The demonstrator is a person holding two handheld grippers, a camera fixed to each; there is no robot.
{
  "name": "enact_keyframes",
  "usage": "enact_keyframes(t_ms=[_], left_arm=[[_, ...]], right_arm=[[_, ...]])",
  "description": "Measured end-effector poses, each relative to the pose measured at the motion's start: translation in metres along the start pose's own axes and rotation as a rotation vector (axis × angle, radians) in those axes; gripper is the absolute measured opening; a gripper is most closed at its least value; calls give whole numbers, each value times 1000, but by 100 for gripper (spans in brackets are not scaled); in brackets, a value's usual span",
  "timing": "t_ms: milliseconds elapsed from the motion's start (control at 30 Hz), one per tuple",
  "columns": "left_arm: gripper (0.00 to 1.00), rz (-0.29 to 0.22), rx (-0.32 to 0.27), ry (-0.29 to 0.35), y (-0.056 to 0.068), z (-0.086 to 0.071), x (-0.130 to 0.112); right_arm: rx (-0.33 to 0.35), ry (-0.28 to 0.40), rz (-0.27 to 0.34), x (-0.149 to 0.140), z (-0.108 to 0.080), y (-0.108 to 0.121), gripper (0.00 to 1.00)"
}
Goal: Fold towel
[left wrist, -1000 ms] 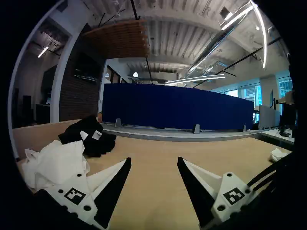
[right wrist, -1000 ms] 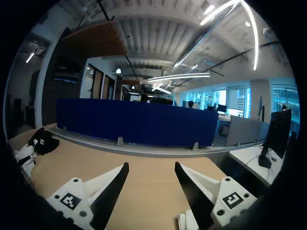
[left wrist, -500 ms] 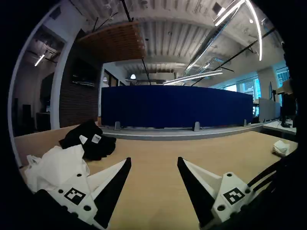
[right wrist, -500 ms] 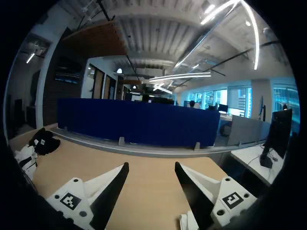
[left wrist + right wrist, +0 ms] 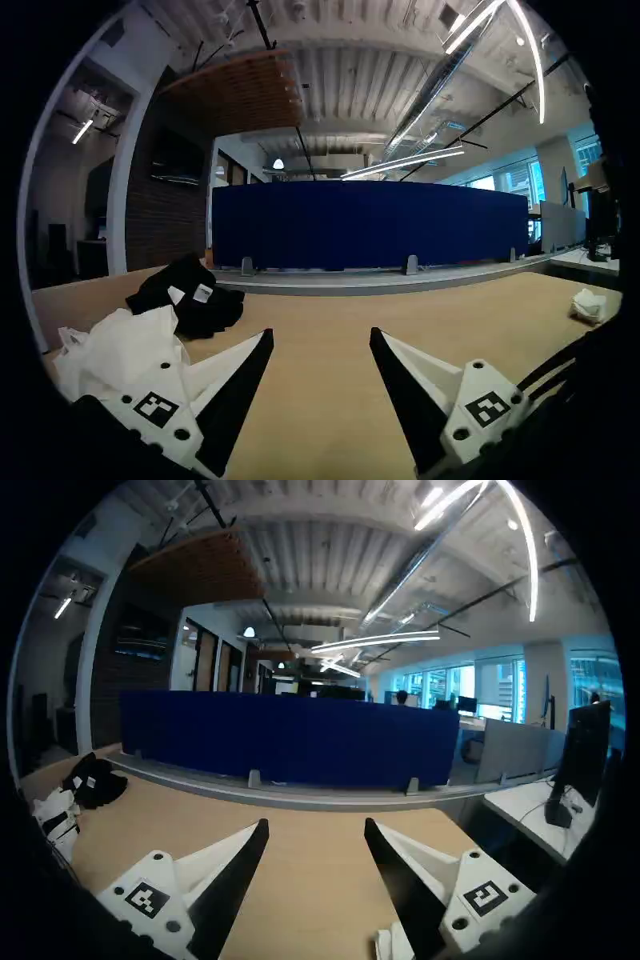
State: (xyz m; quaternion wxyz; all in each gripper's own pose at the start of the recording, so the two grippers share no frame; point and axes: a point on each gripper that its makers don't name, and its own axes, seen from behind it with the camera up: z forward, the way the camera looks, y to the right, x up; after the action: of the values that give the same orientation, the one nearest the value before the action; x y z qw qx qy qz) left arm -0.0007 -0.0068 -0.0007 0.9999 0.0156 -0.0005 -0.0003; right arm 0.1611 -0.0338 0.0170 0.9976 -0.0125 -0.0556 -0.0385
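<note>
Towel point(image 5: 120, 352) (white, crumpled) lies just beside the left gripper point(image 5: 320, 330), jaws apart

Open-plan office: desk dividers point(image 5: 360, 224), monitors point(image 5: 580, 752).

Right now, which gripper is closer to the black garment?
Left. The black garment lies just ahead-left of the left gripper; from the right gripper it sits far off leftward.

The white, black-edged left gripper point(image 5: 321, 332) and matching right gripper point(image 5: 316, 822) hover above the light wooden bench point(image 5: 320, 308), fingers spread apart.
</note>
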Motion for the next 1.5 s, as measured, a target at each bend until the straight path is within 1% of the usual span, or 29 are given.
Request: enact_keyframes(t_ms=[233, 500, 900, 1067, 1300, 1500], left_arm=[[89, 0, 0, 1, 1, -1, 1], [89, 0, 0, 1, 1, 0, 1], [89, 1, 1, 1, 0, 0, 2], [89, 0, 0, 1, 0, -1, 1], [89, 0, 0, 1, 0, -1, 1], [89, 0, 0, 1, 1, 0, 2]], right_arm=[[4, 16, 15, 1, -4, 5, 93], [13, 46, 36, 10, -7, 14, 93], [31, 83, 58, 22, -11, 31, 93], [24, 103, 60, 23, -14, 42, 94], [19, 120, 74, 10, -17, 54, 95], [20, 115, 80, -18, -17, 56, 95]])
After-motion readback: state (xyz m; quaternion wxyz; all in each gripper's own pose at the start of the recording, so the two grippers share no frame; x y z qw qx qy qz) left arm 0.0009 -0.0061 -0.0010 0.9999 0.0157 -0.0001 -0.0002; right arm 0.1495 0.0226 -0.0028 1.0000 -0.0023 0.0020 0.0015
